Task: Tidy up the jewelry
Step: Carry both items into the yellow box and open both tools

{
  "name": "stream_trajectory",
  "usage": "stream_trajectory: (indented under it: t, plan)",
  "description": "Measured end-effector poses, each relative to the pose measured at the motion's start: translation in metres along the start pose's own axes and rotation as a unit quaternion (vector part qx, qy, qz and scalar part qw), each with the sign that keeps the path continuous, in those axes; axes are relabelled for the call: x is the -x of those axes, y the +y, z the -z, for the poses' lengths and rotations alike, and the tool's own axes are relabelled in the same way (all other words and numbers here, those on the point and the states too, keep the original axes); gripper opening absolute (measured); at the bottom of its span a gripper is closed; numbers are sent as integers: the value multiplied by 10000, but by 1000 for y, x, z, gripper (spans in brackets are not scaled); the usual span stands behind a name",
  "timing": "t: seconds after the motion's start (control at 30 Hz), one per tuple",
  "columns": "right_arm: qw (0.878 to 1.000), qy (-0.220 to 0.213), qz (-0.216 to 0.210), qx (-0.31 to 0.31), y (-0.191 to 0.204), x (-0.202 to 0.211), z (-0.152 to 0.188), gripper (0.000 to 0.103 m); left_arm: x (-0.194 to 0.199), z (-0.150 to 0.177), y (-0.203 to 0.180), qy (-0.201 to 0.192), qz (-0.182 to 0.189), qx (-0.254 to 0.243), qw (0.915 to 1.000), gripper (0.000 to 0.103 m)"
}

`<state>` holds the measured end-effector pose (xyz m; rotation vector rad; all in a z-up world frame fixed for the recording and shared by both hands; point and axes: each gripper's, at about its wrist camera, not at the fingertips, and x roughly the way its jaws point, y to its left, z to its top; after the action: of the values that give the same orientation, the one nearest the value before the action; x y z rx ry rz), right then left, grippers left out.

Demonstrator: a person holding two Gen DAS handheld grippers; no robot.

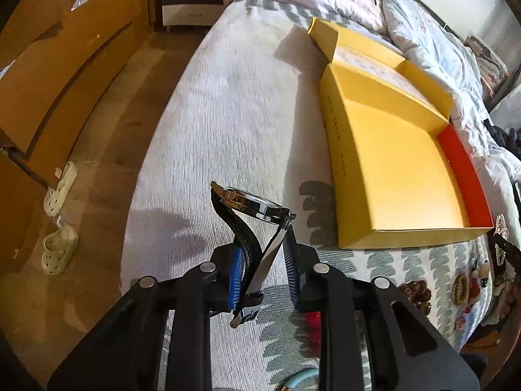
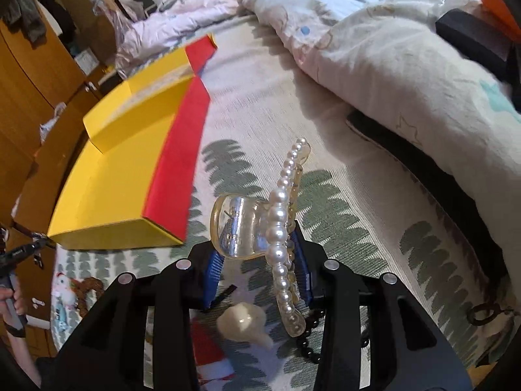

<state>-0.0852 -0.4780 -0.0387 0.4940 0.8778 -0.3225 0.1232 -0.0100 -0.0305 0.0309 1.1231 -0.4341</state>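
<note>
1. The left hand-held gripper (image 1: pixel 264 272) is clenched on a watch (image 1: pixel 250 203). Its blue pads (image 1: pixel 236 273) squeeze the black strap, and the round watch face sticks up above them.
2. The watch is up off the bed (image 1: pixel 228 114), near the left side of a yellow box (image 1: pixel 390 169).
3. The yellow box lies open on the bed. It has a red wall (image 1: pixel 462 169) on its right side and a smaller part at the far end.
4. The right hand-held gripper (image 2: pixel 260 270) is grasping a clear hair clip (image 2: pixel 247 228) with a row of white pearls (image 2: pixel 280 228) on it. The clip sits between the blue pads, and its pearl end points up and away.
5. In the right wrist view, the clip is up above the bed, just right of the box's red wall.
6. More small things lie on the bed near the grippers: a string of black beads (image 2: pixel 309 335), a cream-coloured clip (image 2: pixel 244 324) and a few little brooches (image 1: pixel 462 290).
7. A puffy blanket (image 2: pixel 390 65) is bunched up on the far right side of the bed.
8. Two pale shoes (image 1: pixel 60 251) sit on the floor to the left of the bed, beside wooden drawers (image 1: pixel 65 81).
</note>
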Motion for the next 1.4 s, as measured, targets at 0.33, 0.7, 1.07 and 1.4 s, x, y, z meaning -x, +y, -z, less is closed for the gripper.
stream_trajectory:
  t: [0.33,0.7,1.07,1.4]
  plan:
    - [9969,-450,-482,436,61,21,-21,39,24,-14,-29,-357,218,-58,9991,23]
    - [9920,-37,-975,798,173,-52,-79,39,-1,-55,-130,-261,617,-462,9967,23]
    - [9923,640,-487,939,200,-141,-120,39,-83,-101,-176,355,424,-452,9974,23]
    - [9911,867,-359,945,196,-181,-139,39,-136,-118,-164,674,333,-161,9970,23]
